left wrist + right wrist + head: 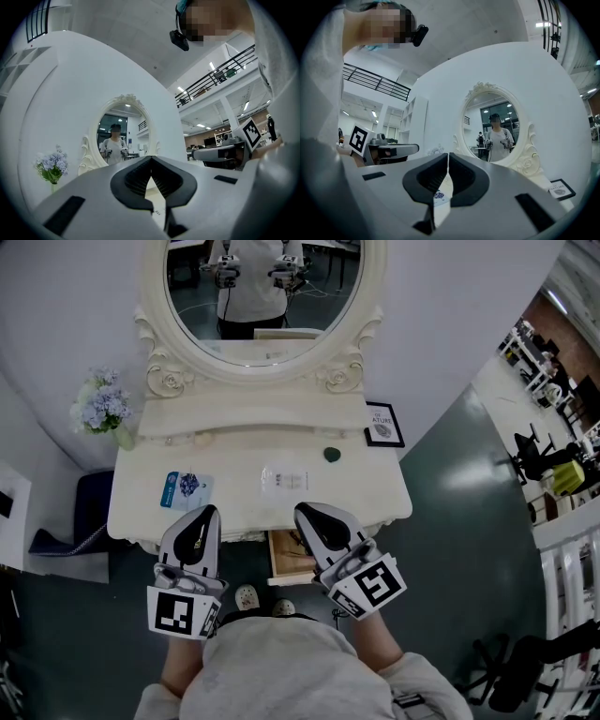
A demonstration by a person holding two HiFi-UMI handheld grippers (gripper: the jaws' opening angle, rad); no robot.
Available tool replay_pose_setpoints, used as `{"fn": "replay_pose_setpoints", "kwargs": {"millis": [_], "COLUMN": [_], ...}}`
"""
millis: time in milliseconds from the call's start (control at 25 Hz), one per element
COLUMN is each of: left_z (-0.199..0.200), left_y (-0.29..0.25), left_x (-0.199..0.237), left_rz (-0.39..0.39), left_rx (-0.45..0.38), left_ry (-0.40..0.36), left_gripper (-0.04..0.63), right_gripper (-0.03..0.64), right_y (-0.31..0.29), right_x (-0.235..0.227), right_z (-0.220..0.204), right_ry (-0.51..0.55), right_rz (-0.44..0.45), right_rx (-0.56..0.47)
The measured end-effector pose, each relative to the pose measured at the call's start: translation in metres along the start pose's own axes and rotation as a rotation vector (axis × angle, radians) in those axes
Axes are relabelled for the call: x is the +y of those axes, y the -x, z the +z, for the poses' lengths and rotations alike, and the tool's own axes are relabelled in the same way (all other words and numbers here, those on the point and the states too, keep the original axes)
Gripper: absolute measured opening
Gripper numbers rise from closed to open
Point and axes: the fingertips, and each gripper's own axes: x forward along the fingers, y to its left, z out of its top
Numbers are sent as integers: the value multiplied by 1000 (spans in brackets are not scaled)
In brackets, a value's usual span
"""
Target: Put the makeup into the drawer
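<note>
On the cream vanity table (pixel 141 512) lie a blue-and-white packet (pixel 186 489), a clear flat packet (pixel 284 480) and a small dark green item (pixel 332 455). Below the table's front edge a drawer (pixel 284 557) stands pulled out, its wooden inside partly hidden by my right gripper. My left gripper (pixel 204 513) hovers over the front edge, just below the blue packet, jaws shut and empty (pixel 151 160). My right gripper (pixel 307 512) hangs over the drawer, below the clear packet, also shut with nothing held (pixel 448 155). Both point toward the mirror.
A large oval mirror (pixel 263 296) rises at the back of the table. A vase of pale blue flowers (pixel 101 409) stands at the back left, a small framed picture (pixel 383 424) at the back right. A dark stool (pixel 82 512) sits left of the table.
</note>
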Motion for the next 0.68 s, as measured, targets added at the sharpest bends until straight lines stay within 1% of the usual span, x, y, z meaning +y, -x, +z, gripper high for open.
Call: {"fn": "replay_pose_setpoints", "kwargs": {"millis": [680], "left_z": [0], "left_y": [-3], "left_x": [10], "left_rz": [24], "left_rx": [-5], "left_ry": [-3], "left_gripper": [14], "right_gripper": [25], "right_y": [-12], "right_x": [-2], "right_z": [2], "right_ry": [-2], "right_rz": [19], "right_rx": [-13]}}
